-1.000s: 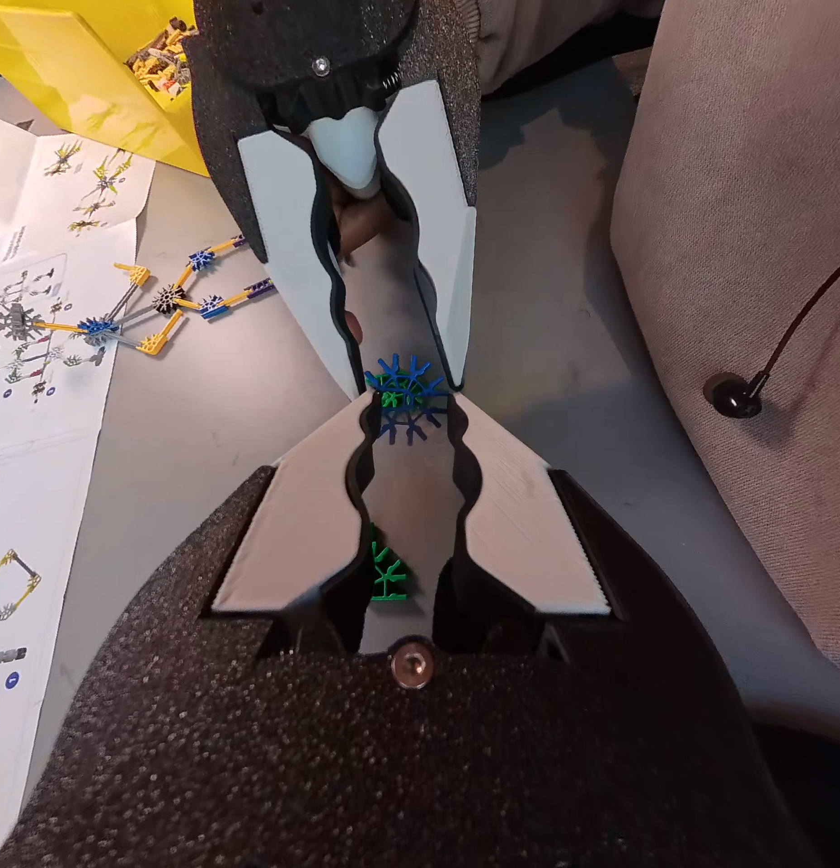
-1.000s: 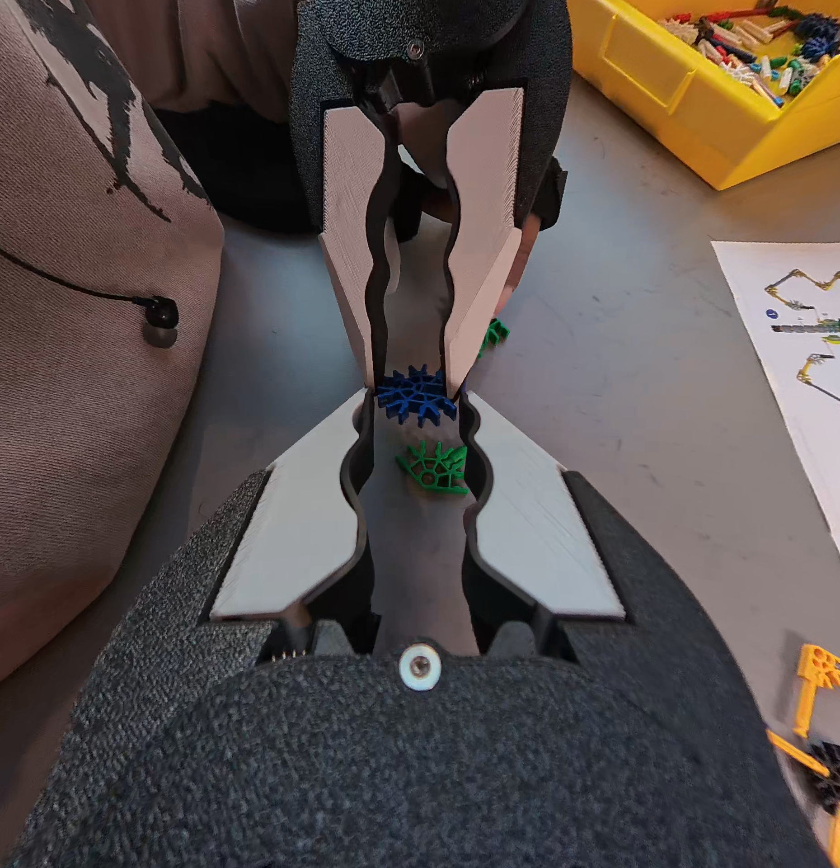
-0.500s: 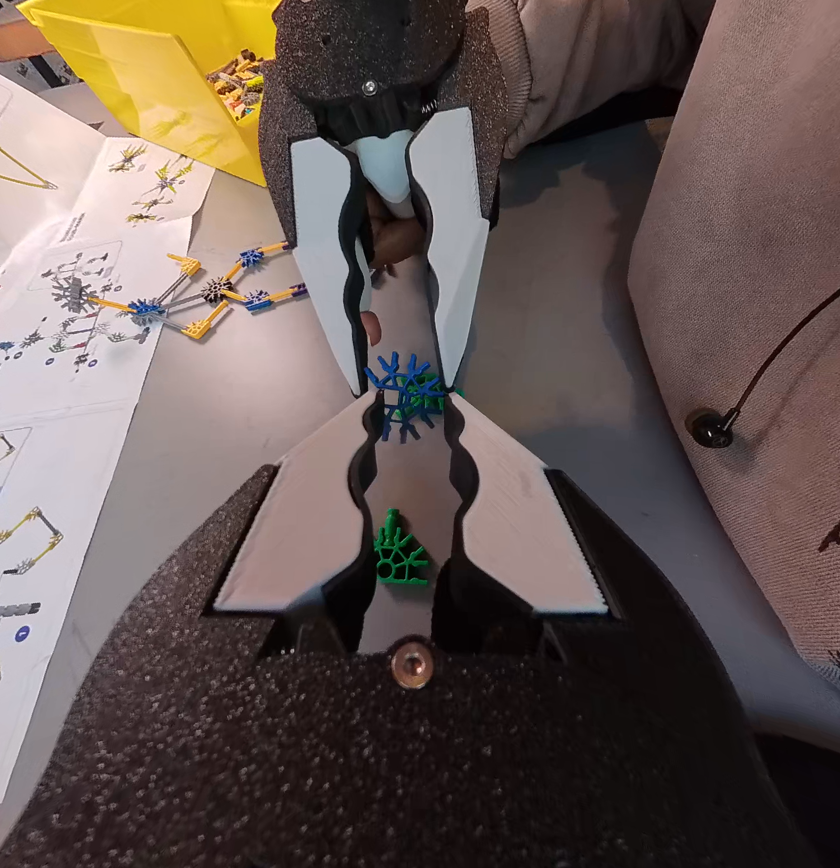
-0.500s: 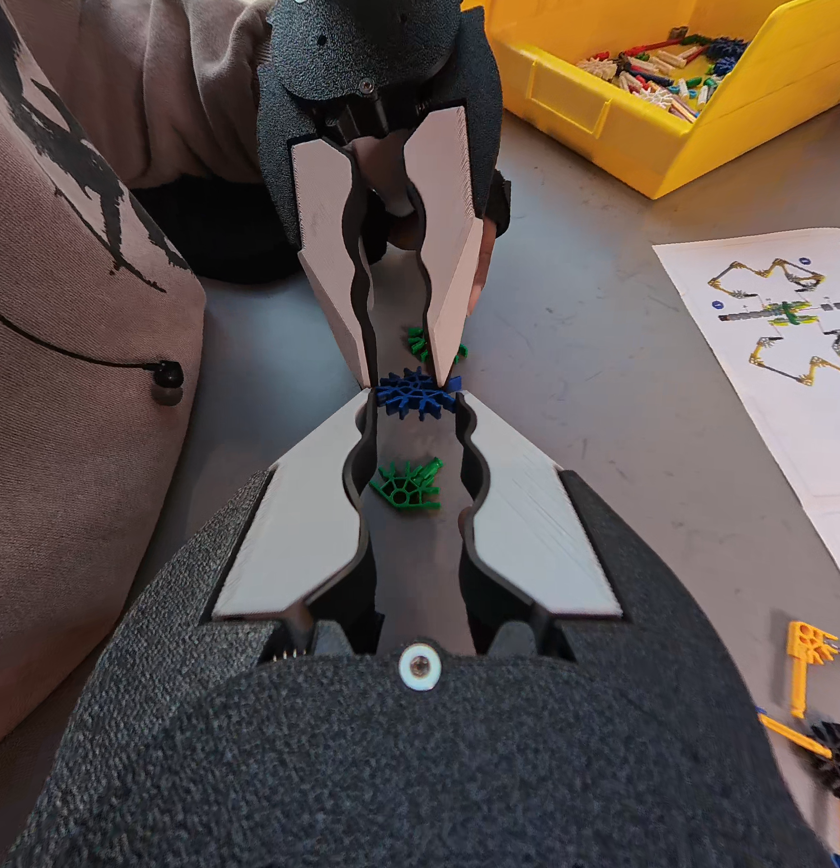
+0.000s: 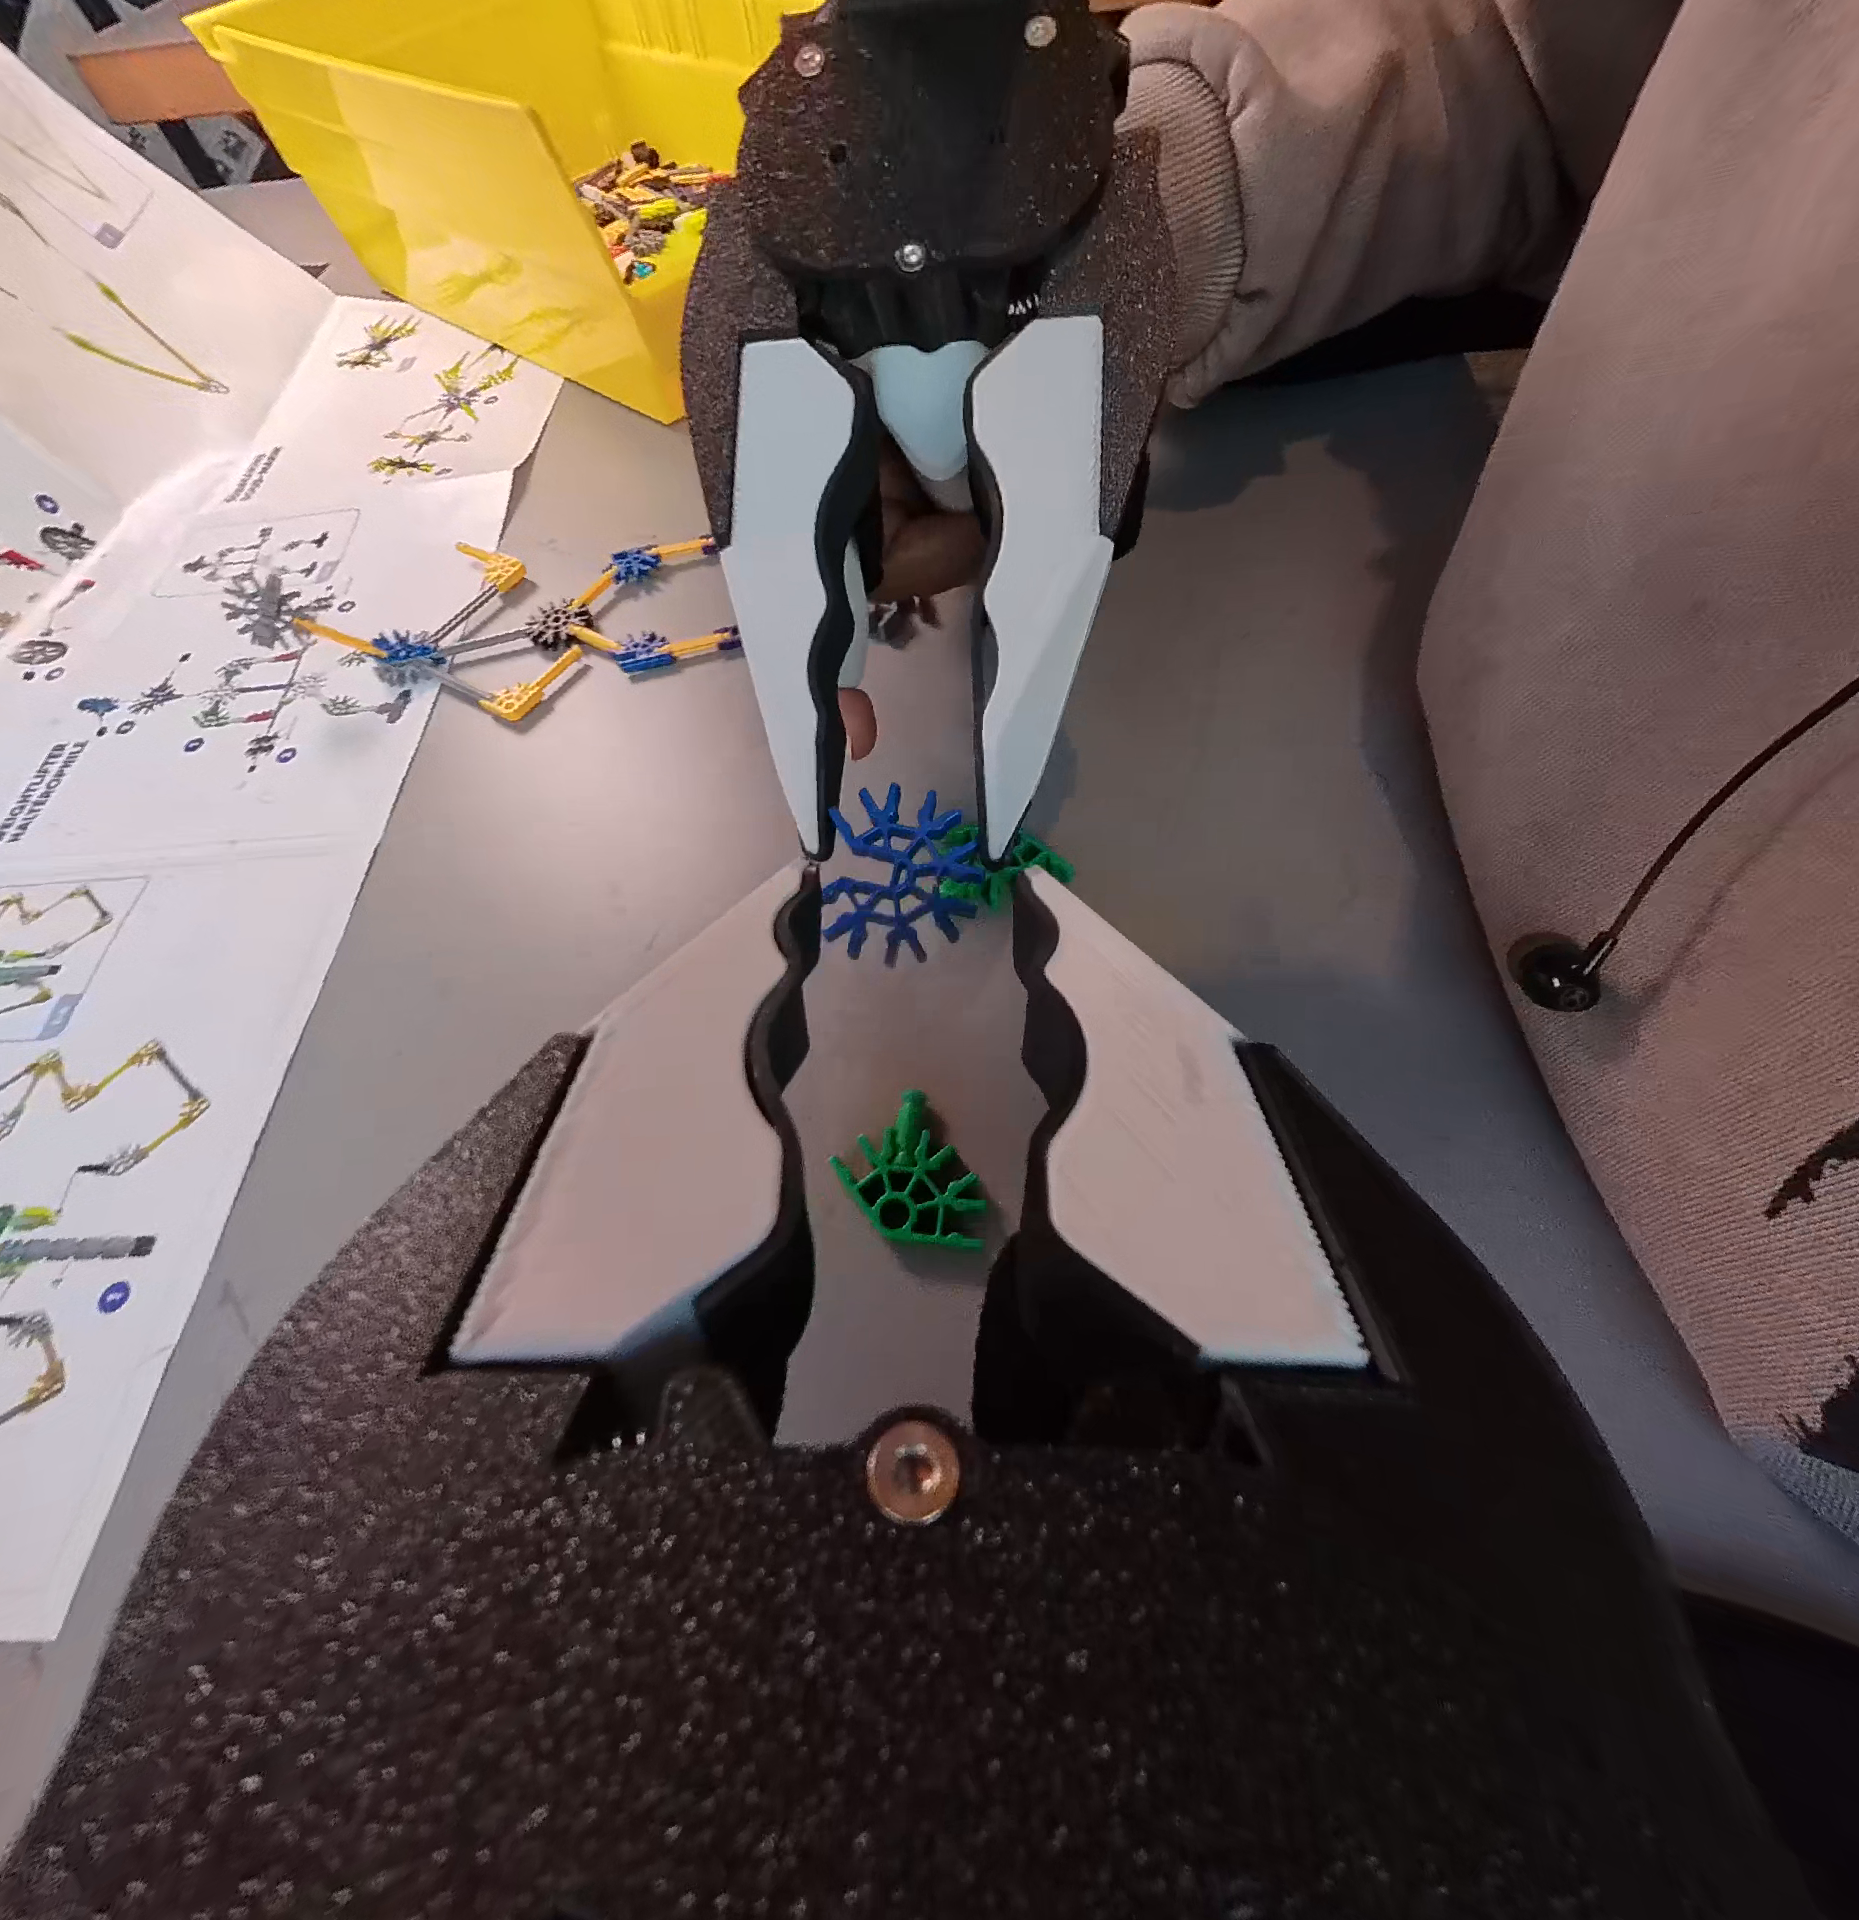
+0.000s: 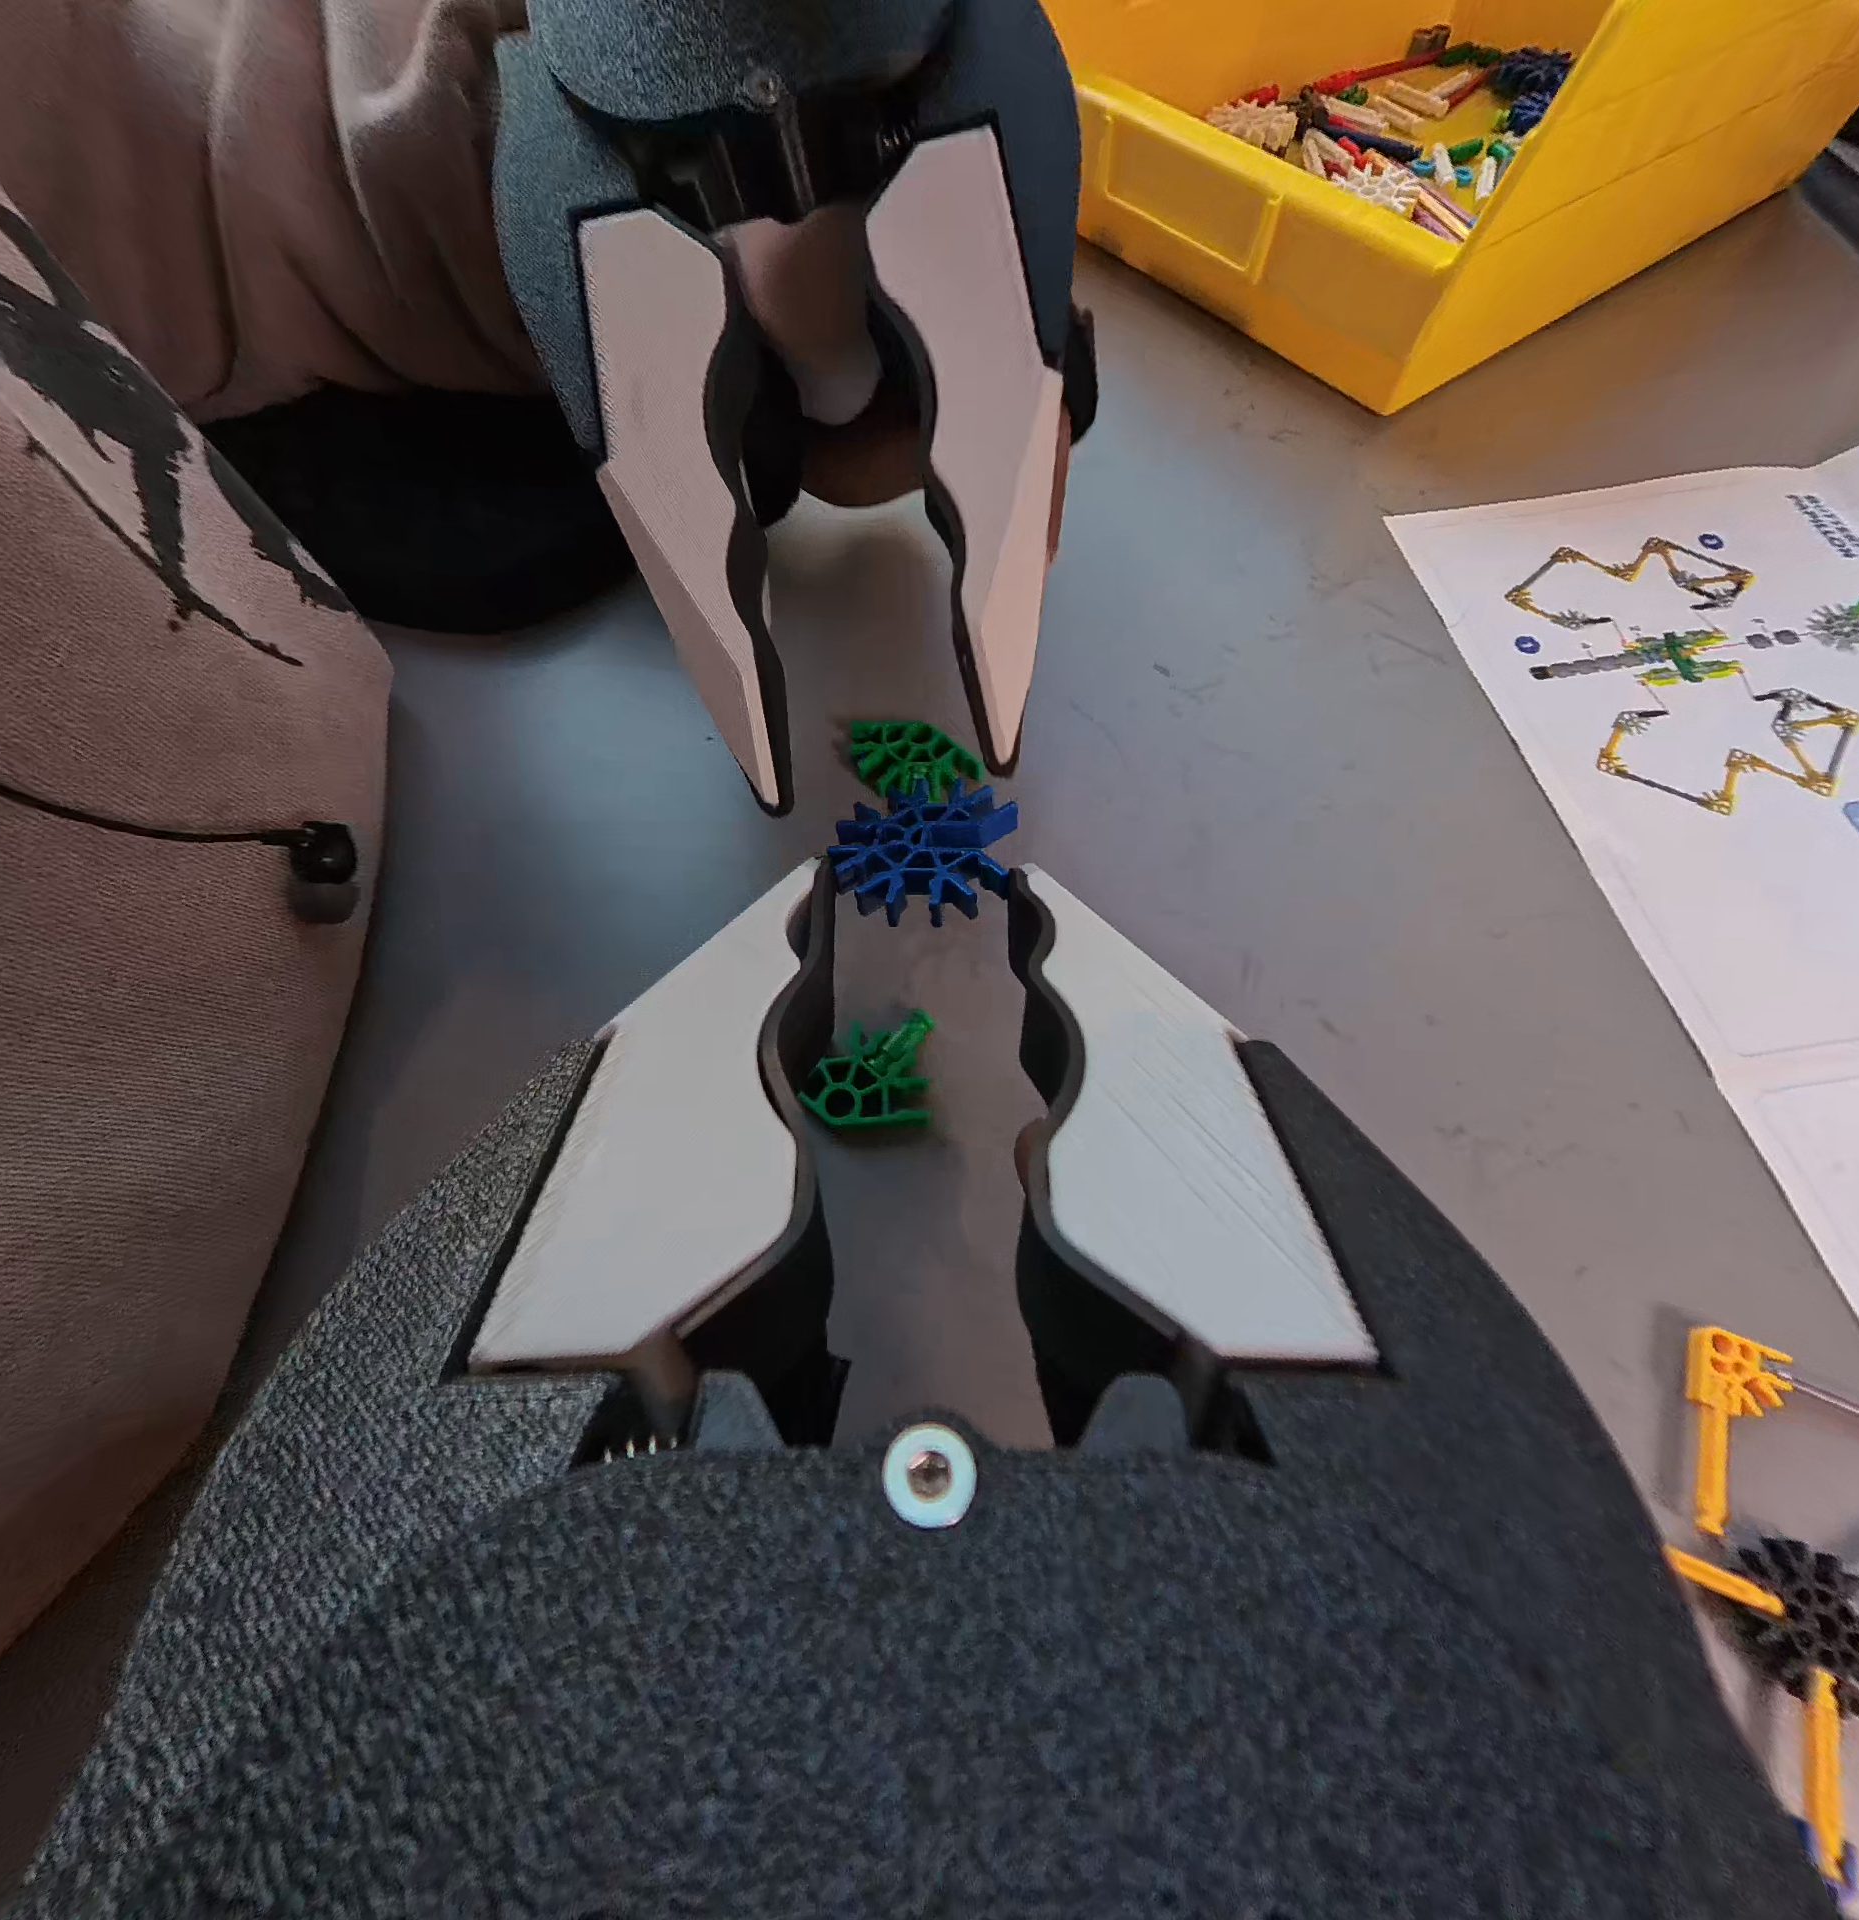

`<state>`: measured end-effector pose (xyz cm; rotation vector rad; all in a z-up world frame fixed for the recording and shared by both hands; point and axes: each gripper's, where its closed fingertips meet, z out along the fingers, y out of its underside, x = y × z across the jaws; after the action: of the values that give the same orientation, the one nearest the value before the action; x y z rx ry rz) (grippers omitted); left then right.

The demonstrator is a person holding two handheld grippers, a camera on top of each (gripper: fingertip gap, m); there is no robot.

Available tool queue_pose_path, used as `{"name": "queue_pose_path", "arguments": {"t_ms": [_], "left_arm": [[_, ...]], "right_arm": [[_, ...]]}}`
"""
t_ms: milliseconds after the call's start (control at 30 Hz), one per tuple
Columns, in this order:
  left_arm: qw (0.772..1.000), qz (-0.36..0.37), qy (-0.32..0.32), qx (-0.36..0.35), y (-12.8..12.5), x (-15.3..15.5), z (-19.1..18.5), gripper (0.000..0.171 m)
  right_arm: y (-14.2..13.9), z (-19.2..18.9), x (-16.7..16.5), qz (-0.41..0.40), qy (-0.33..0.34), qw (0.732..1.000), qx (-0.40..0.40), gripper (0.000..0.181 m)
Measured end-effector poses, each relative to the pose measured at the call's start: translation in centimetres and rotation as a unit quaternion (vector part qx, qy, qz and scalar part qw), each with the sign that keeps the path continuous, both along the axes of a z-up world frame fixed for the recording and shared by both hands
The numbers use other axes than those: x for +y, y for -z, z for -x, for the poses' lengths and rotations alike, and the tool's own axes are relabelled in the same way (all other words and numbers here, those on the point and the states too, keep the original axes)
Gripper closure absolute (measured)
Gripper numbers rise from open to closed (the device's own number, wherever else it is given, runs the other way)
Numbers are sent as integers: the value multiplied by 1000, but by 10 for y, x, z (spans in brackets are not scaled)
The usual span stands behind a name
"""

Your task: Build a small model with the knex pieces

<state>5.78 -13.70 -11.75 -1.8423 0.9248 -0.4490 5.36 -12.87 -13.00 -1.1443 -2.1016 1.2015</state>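
A blue snowflake-shaped connector point(image 6: 920, 852) sits between the tips of my right gripper point(image 6: 920, 878), which is shut on it just above the grey table. It also shows in the left wrist view point(image 5: 894, 883), where the right gripper point(image 5: 904, 847) points toward me. My left gripper point(image 5: 914, 899) is open and empty, tip to tip with the right one, its fingers just short of the blue connector. One green fan-shaped connector point(image 5: 909, 1195) lies on the table between the left fingers. Another green connector point(image 6: 868, 1081) lies between the right fingers.
A yellow bin point(image 6: 1372, 291) of loose parts stands at the back. A white instruction sheet point(image 5: 177, 727) lies beside a partly built rod-and-connector assembly point(image 5: 551, 634). A person's brown-clad body point(image 5: 1683, 727) with a black cord point(image 5: 1553, 971) borders the table. The tips of both grippers are at nearly the same place.
Both grippers have tilted up and drawn slightly apart. The blue connector stays at the right gripper's tips. The left gripper's tips are now just clear of it. More of the bin shows.
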Motion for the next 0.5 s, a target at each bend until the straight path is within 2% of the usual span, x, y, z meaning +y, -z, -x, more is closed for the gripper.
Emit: {"name": "queue_pose_path", "arguments": {"t_ms": [100, 233, 300, 367, 500], "left_arm": [[999, 5, -41, -9, -2, 6, 19, 135], [990, 13, -141, -28, -4, 25, 53, 135], [981, 12, -190, -36, -10, 34, 71, 135], [972, 3, -231, -44, -24, 40, 90, 136], [957, -18, -290, -24, -76, 54, 141, 147]], "right_arm": [[6, 9, 13, -21, 29, 999, -8, 149], [18, 25, 31, -73, 78, 994, -30, 149], [33, 24, 35, -116, 74, 989, -59, 149], [35, 24, 34, -125, 71, 988, -61, 149], [25, 19, 40, -107, 79, 989, -58, 142]]}}
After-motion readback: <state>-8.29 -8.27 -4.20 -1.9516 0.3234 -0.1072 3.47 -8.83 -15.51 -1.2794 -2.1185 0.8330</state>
